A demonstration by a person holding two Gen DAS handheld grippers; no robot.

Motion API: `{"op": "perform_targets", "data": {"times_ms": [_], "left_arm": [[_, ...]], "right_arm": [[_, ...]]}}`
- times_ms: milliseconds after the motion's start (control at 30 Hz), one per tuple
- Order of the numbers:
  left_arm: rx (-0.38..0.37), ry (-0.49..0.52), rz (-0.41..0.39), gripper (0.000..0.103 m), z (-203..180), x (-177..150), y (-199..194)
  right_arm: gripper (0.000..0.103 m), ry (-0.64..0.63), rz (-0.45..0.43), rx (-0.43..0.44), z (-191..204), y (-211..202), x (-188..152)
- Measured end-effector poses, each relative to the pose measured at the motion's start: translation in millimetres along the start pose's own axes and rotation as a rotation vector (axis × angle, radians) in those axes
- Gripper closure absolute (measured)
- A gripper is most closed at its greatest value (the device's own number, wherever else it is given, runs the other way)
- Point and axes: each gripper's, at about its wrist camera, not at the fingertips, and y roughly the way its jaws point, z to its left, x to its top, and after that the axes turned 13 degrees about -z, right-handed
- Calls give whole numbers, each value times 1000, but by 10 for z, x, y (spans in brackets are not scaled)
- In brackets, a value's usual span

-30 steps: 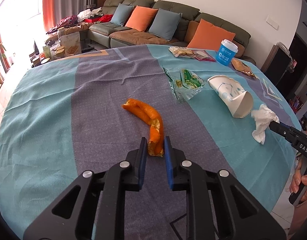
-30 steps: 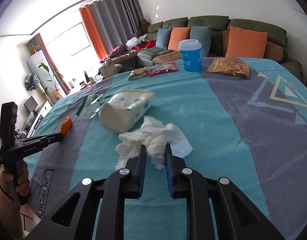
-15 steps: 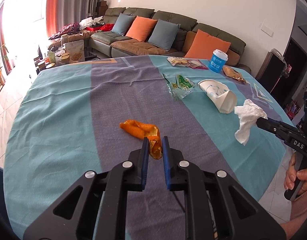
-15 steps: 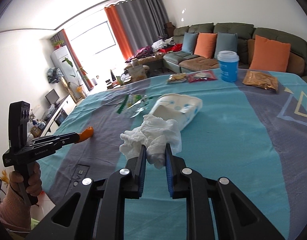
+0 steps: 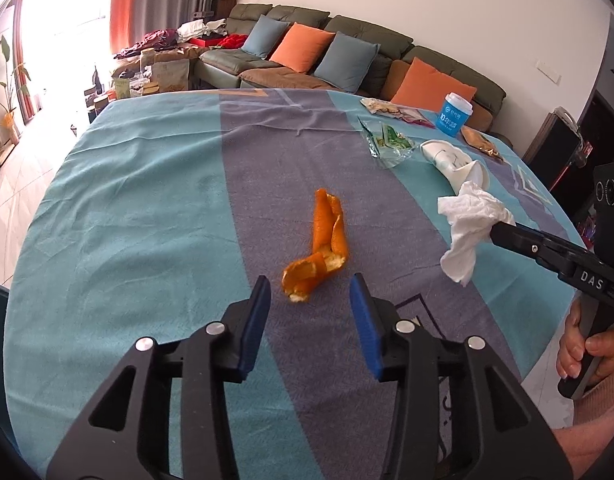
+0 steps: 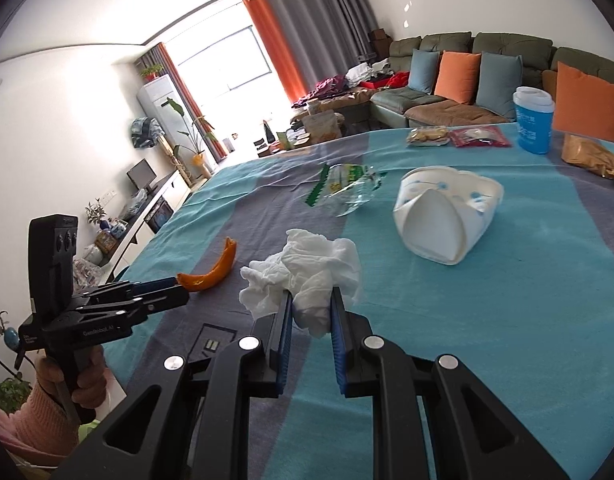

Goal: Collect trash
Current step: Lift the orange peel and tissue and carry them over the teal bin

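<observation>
The left gripper has its jaws wide, the orange peel lying on the tabletop just beyond them. The right gripper has its jaws clamped on the crumpled tissue, near the tabletop's near edge.

Daylight floods the room from the window at the far end, which is blown out to white in both views. The tablecloth is evenly lit, with only soft, short shadows. Fisheye distortion bends the walls and table edge, and dark vignetting rings every corner. Focus is sharp throughout.
</observation>
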Motion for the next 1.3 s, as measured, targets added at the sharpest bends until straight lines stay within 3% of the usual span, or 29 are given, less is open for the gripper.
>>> {"op": "perform_targets", "data": {"times_ms": [133, 200, 367, 1300], "left_arm": [[-11, -14, 8, 65, -1, 30, 85], [-28, -26, 21, 80, 4, 29, 134], [-32, -36, 15, 88, -1, 25, 145], [70, -47, -109, 89, 208, 43, -607]], "right_arm": [[86, -2, 7, 14, 56, 24, -16], [86, 2, 11, 17, 59, 35, -23], [86, 15, 20, 30, 37, 81, -17], [86, -36, 31, 191, 534, 365, 89]]}}
